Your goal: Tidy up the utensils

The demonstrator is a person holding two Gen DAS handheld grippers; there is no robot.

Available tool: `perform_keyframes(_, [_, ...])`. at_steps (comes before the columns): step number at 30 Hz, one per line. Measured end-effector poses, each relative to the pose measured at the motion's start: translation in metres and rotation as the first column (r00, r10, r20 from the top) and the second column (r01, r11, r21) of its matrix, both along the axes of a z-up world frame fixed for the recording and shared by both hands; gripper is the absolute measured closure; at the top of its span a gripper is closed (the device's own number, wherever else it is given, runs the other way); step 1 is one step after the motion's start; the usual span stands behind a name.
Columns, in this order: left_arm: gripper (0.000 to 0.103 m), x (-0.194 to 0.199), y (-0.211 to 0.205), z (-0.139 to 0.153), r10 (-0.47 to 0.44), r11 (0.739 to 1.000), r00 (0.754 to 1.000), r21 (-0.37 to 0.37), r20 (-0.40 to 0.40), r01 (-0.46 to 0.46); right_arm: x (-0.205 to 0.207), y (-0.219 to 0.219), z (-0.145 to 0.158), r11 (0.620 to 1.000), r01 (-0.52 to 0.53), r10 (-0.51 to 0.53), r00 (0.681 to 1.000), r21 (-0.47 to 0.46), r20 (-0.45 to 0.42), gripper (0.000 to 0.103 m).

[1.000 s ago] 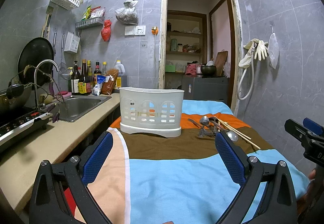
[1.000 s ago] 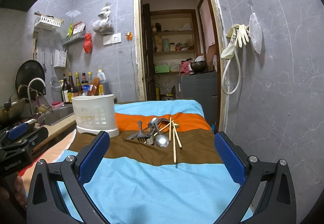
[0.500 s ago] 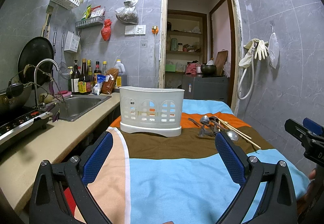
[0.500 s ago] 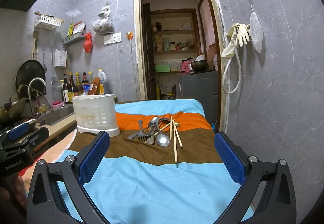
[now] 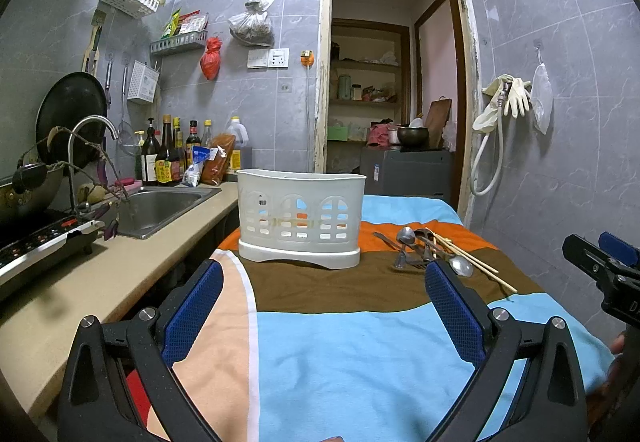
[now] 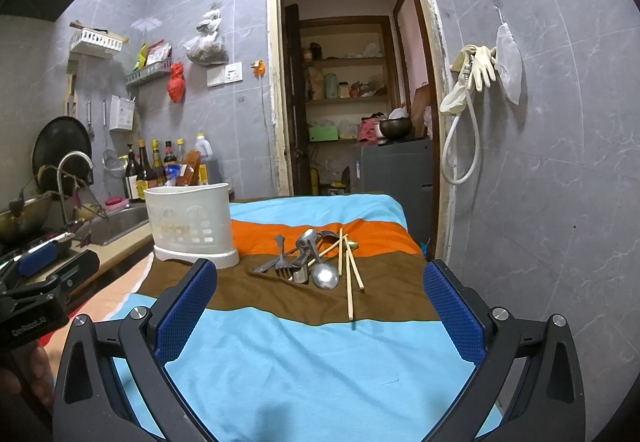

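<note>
Both my grippers, left (image 5: 320,306) and right (image 6: 320,306), are spread wide with nothing in them, hovering over the striped cloth (image 6: 304,362) on the tabletop. The utensils (image 6: 310,260) lie in a loose pile on the brown stripe with chopsticks (image 6: 350,274) alongside, just right of the white caddy (image 5: 300,216). Nothing sits between me and the pile; sink (image 5: 160,206) and bottles (image 5: 168,158) are off left.

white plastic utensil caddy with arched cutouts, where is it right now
The white plastic utensil caddy stands upright on the striped cloth, dead ahead in the left wrist view, between the steel sink on its left and the pile of metal cutlery and wooden chopsticks on its right.
</note>
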State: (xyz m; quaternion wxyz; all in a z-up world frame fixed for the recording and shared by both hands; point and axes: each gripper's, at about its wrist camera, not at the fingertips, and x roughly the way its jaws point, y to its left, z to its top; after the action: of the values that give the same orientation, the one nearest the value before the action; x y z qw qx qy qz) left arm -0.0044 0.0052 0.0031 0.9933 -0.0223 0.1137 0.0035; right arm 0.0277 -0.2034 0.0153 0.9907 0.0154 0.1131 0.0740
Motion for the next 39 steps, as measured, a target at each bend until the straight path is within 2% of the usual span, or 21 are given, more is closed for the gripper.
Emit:
perform_keyframes(34, [0.004, 0.0014, 0.0025, -0.0011, -0.001, 1.000, 1.000, 0.003, -0.003, 0.001, 0.0029, -0.0042, 0.0038, 1.000, -0.003, 0.003, 1.000, 0.001, -0.005, 0.000])
perform_keyframes(39, [0.004, 0.0028, 0.0050, 0.0022, -0.003, 1.000, 1.000, 0.022, 0.000, 0.003, 0.0020, 0.0043, -0.0046, 1.000, -0.005, 0.005, 1.000, -0.001, -0.004, 0.000])
